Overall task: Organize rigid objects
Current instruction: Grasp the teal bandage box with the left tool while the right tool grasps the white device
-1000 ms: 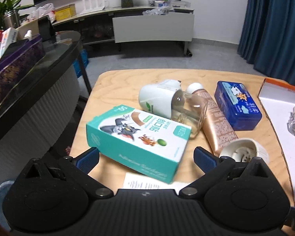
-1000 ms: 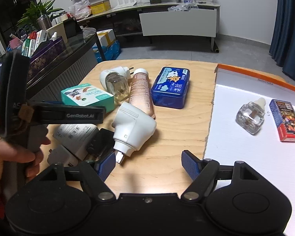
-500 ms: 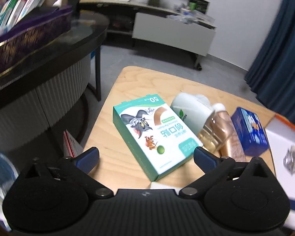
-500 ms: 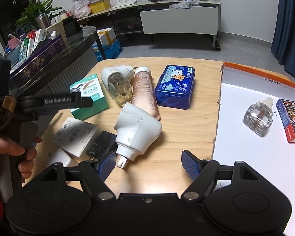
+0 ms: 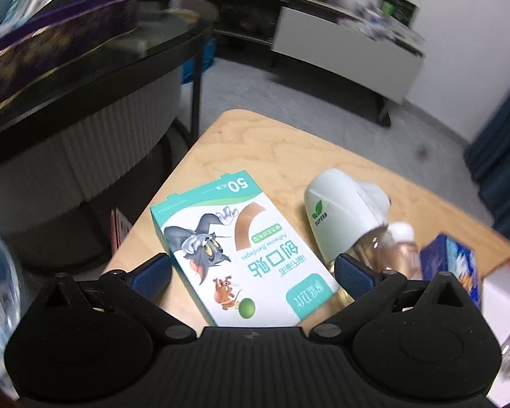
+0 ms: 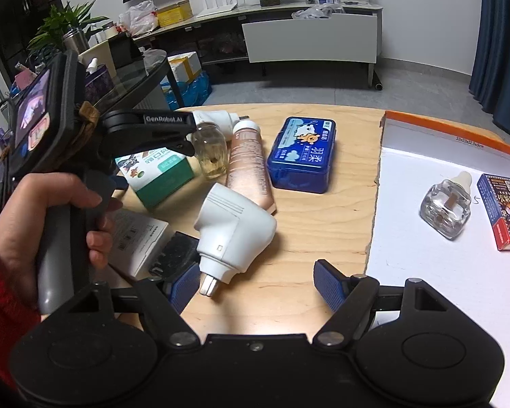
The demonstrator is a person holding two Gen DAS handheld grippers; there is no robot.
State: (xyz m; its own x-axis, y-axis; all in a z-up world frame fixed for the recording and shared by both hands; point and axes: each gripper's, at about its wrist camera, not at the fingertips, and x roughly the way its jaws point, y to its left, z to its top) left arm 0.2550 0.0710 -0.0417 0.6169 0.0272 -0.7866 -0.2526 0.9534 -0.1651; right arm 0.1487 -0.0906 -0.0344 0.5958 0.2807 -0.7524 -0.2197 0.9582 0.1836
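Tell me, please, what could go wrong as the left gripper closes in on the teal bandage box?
The left gripper stands open astride the bandage box, which lies skewed to its fingers, so closing may twist or squeeze it out rather than grip it. The right finger sits close to the white plug-in bottle; it could nudge that into the brown tube. The box also lies near the table edge and might slide off.

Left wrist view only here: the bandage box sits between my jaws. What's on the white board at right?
Observer: A clear refill bottle and a red-and-blue card box, lying apart.
Operator: Where's the right gripper?
Observer: The right gripper is open over bare table; a white plug-in heater lies with its prongs by the left finger.
Operator: Anything nearer me than the bandage box?
Observer: Yes, a white booklet and a black item lie flat there.
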